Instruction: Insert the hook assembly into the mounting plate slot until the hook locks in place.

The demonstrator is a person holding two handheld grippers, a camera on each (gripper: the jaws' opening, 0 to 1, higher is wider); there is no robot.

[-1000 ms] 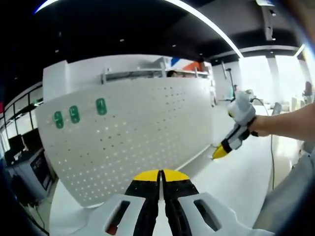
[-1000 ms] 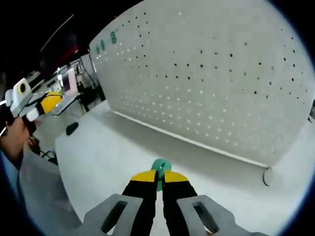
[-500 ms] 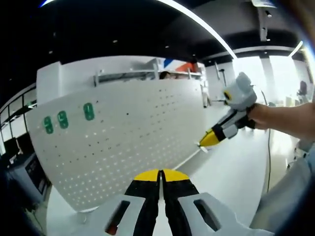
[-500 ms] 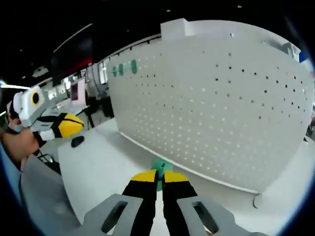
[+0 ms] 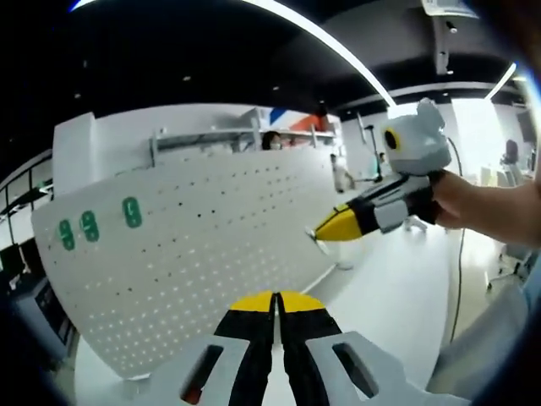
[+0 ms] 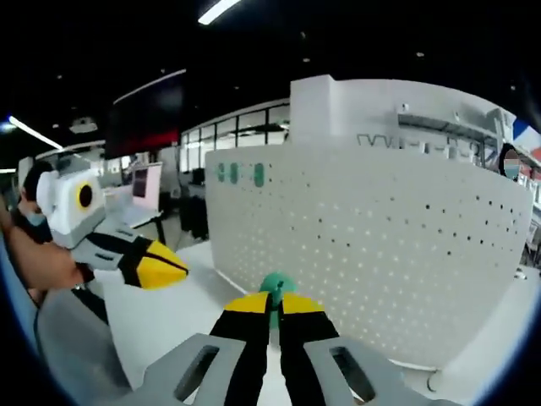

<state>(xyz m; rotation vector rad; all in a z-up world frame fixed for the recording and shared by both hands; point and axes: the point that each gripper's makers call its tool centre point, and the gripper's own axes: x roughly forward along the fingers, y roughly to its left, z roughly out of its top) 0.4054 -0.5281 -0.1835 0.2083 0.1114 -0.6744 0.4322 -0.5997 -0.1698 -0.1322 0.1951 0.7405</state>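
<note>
A white pegboard mounting plate [image 5: 194,254] stands upright on the table, with three green hooks [image 5: 89,225] fixed near its upper left. My left gripper [image 5: 275,298] is shut with nothing between its yellow-tipped jaws, short of the board. My right gripper [image 5: 325,228] comes in from the right, held by a hand, its tip close to the board's right part. In the right gripper view, my right gripper [image 6: 272,303] is shut on a green hook assembly [image 6: 275,285] pointing at the pegboard [image 6: 380,254]. The left gripper [image 6: 156,266] hangs at the left. The mounted hooks [image 6: 237,173] show at the board's top left.
The white table [image 5: 397,304] runs along the board's base. A round foot [image 6: 436,381] props the board's lower right corner. A person's hand [image 5: 473,203] holds the right gripper. Desks and a monitor [image 6: 146,182] stand in the room behind the board.
My right gripper has risen with the green hook and moved closer to the pegboard's right part. Both views have tilted upward, and the left gripper now looms nearer in the right gripper view.
</note>
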